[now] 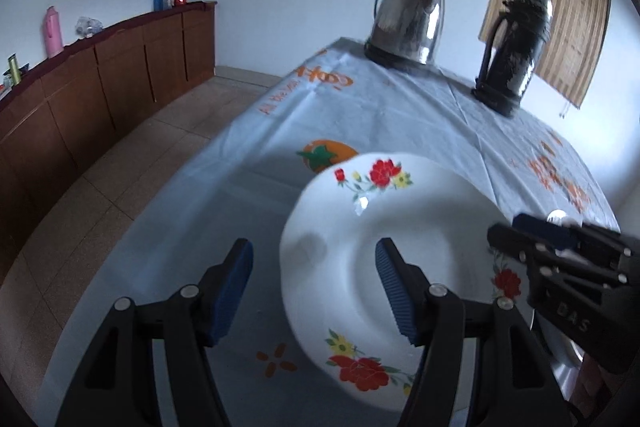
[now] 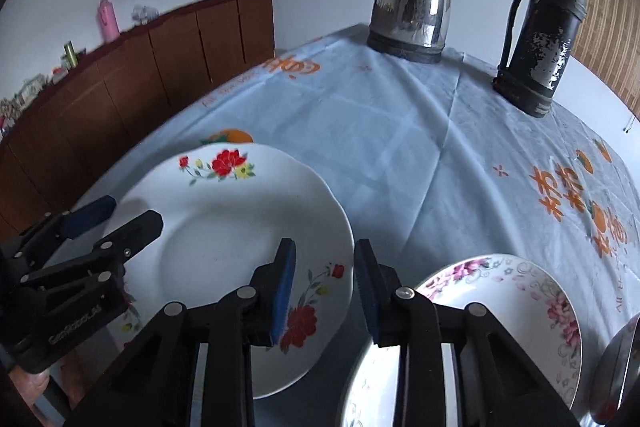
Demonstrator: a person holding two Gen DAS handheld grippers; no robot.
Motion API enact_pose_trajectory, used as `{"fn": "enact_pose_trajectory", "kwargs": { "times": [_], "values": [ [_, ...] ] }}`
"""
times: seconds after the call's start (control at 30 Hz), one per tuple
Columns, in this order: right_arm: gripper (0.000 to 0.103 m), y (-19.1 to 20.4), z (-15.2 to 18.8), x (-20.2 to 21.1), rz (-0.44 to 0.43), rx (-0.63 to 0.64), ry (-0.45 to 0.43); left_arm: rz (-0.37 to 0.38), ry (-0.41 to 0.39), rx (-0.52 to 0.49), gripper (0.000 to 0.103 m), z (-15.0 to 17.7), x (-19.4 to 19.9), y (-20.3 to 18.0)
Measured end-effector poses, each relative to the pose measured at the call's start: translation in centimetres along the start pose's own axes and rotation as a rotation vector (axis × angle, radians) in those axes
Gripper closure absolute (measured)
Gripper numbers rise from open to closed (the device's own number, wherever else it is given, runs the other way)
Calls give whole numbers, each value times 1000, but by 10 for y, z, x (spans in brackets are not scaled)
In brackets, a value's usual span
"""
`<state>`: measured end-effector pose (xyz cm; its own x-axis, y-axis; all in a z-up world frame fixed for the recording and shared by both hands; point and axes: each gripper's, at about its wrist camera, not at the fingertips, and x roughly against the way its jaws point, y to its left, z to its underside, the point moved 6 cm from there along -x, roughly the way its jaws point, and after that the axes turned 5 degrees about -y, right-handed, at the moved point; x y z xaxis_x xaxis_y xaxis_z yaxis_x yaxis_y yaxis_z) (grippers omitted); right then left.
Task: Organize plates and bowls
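A white plate with red flowers [image 1: 400, 227] [image 2: 224, 239] lies on the pale blue tablecloth [image 2: 420, 147]. My left gripper [image 1: 314, 247] [image 2: 124, 217] is open and straddles the plate's left rim, one pad outside it and one over the plate. My right gripper [image 2: 325, 247] [image 1: 508, 229] straddles the right rim with a narrow gap. Its pads do not visibly press the rim, so it reads as open. A second plate with pink flowers [image 2: 520, 307] lies to the right, partly under the right gripper's fingers.
A steel kettle [image 2: 412, 7] and a dark worn thermos [image 2: 540, 31] stand at the table's far end. A shiny metal dish [image 2: 616, 367] sits at the right edge. The table's left edge drops to a tiled floor [image 1: 140, 155] beside a long wooden sideboard [image 1: 100, 79].
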<state>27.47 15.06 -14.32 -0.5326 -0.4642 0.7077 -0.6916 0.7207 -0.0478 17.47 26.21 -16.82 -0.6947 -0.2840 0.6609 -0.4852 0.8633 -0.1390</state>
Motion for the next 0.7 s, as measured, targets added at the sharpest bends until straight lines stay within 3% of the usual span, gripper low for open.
{"fn": "enact_pose_trajectory", "kwargs": {
  "times": [0.27, 0.43, 0.57, 0.7],
  "values": [
    [71, 5, 1, -11, 44, 75, 55, 6, 40, 19, 39, 4, -4, 8],
    [71, 20, 8, 1, -68, 63, 46, 10, 49, 60, 41, 6, -3, 20],
    [71, 26, 12, 5, -64, 49, 24, 4, 51, 71, 50, 7, -3, 24],
    [80, 23, 16, 8, -58, 23, 5, -8, 50, 79, 61, 7, -3, 29]
  ]
}}
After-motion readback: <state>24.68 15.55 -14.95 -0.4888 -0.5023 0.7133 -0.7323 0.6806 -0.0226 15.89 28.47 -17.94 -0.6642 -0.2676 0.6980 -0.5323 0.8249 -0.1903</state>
